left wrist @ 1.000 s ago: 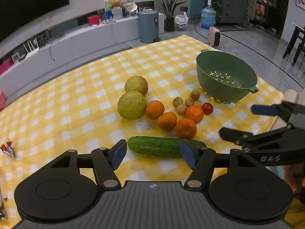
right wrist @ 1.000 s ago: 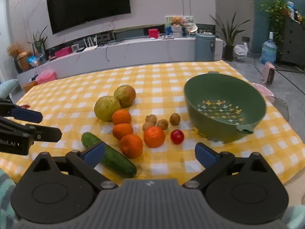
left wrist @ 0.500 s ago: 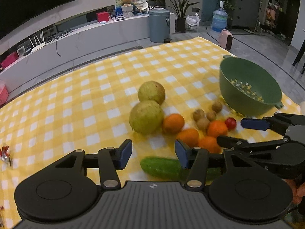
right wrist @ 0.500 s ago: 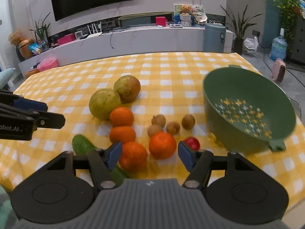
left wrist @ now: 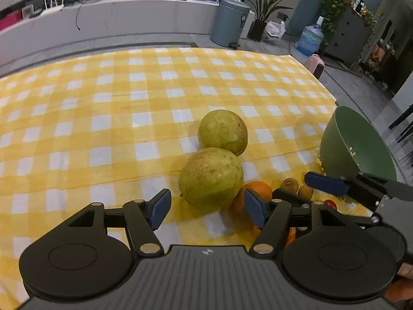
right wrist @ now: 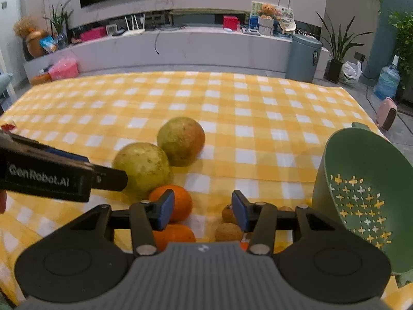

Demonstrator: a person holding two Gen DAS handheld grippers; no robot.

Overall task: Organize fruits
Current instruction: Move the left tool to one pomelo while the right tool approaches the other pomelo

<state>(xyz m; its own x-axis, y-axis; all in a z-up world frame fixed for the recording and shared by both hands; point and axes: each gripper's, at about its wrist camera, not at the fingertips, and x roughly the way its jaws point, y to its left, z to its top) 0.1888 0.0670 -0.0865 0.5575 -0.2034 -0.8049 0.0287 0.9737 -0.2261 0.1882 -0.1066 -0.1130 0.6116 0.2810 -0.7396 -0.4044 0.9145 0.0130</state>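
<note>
Two big yellow-green fruits lie touching on the yellow checked cloth (left wrist: pixel 155 98). My left gripper (left wrist: pixel 207 206) hangs just short of the near fruit (left wrist: pixel 210 178), jaws opening, pads clear of it. The far fruit (left wrist: pixel 223 131) lies behind. My right gripper (right wrist: pixel 202 213) is over the oranges (right wrist: pixel 171 202) and small brown fruits (right wrist: pixel 228 230), jaws closing, with only cloth between the pads. One orange touches the left pad's outer side. A green colander (right wrist: pixel 361 180) stands tilted at the right. Each gripper shows in the other's view: right gripper (left wrist: pixel 304 190), left gripper (right wrist: pixel 103 166).
A red cherry tomato (left wrist: pixel 330 204) lies behind the right gripper's fingers. A small red item (right wrist: pixel 7 126) sits at the cloth's left edge. Beyond the table's far edge are a grey bin (right wrist: pixel 304 56), a water bottle (right wrist: pixel 387 80) and a long low bench (right wrist: pixel 167 46).
Both grippers moved forward and down over the fruit pile; the cucumber slipped out of view beneath them. The left jaws narrowed, then widened again. The right jaws drew steadily closer together.
</note>
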